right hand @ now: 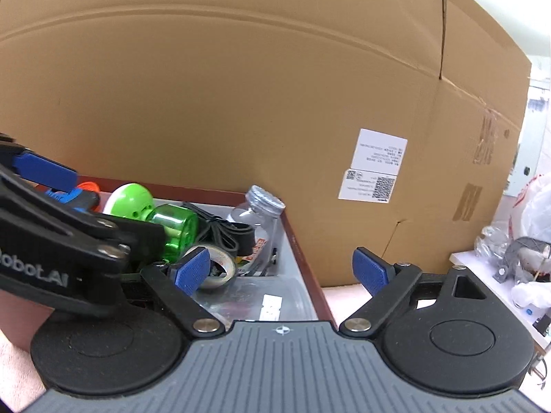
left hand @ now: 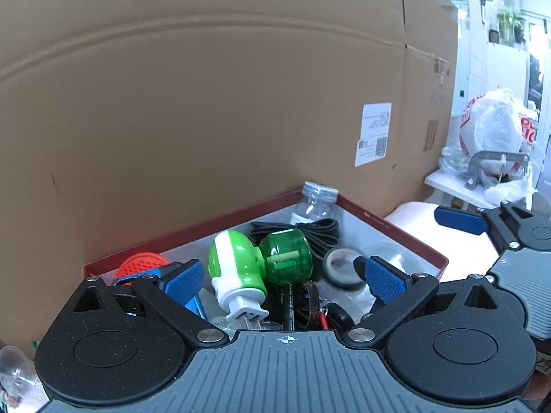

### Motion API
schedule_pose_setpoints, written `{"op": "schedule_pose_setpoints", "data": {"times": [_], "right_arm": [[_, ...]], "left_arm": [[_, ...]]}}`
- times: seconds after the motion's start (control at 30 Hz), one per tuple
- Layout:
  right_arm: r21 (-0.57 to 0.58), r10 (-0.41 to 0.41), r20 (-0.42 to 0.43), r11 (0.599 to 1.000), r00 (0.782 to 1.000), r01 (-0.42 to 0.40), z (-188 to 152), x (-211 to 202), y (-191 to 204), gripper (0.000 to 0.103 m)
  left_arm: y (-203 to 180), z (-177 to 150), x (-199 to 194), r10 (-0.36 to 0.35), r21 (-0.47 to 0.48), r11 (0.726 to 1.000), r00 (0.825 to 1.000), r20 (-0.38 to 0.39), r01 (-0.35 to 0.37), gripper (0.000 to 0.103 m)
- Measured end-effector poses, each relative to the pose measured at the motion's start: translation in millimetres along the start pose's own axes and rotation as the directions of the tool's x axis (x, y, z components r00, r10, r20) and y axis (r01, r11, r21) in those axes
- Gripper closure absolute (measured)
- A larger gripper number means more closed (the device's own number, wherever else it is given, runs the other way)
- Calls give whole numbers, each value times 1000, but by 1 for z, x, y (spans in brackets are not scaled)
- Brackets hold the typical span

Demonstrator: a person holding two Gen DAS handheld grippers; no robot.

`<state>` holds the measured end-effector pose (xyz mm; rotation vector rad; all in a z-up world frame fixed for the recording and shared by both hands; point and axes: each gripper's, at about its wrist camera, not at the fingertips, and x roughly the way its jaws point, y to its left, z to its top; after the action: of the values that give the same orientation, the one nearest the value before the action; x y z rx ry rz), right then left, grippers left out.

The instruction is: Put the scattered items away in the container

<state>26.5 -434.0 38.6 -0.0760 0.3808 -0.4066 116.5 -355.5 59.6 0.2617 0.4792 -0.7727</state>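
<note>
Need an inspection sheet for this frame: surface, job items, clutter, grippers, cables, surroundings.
Surface: pale pink cloth under and beside the box.
Job items: red-rimmed box holds a green-and-white plug-in device, clear jar, tape roll, orange brush.
Clutter: glass bulb outside the box, lower left.
Grippers: left gripper open over the box; right gripper open at the box's right wall.
Cables: black coiled cord in the box.
Surroundings: large cardboard carton behind; plastic bag on white table.
</note>
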Motion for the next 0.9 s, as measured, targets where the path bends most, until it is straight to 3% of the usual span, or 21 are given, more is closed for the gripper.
{"op": "schedule_pose_setpoints", "data": {"times": [0.13, 0.2, 0.3, 0.4, 0.6, 0.77, 0.9], "right_arm": [[18, -4, 27, 1000, 1000, 4, -1, -5, -4, 11], [48, -3, 40, 999, 999, 1, -1, -11, -8, 12], [75, -25, 51, 997, 998, 21, 0, -17, -16, 12], [126, 6, 47, 992, 999, -12, 0, -20, -26, 10], [147, -3, 40, 989, 999, -3, 4, -27, -29, 10], [114, 59, 19, 992, 998, -61, 6, -48, -22, 2], [50, 132, -18, 990, 991, -131, 4, -67, -12, 0]], "left_arm": [[2, 3, 12, 44, -35, 998, 999, -28, -45, 0], [6, 5, 16, 27, -59, 998, 999, -47, -30, 0], [8, 7, 16, 61, -61, 996, 997, -36, -63, 0], [15, 7, 12, 56, -85, 995, 998, -34, -58, 0], [26, 3, -8, 69, -115, 991, 998, -13, -70, 0], [30, -11, -39, 79, -148, 986, 997, 9, -77, 0], [30, -31, -67, 149, -203, 967, 988, -25, -151, 0]]}}
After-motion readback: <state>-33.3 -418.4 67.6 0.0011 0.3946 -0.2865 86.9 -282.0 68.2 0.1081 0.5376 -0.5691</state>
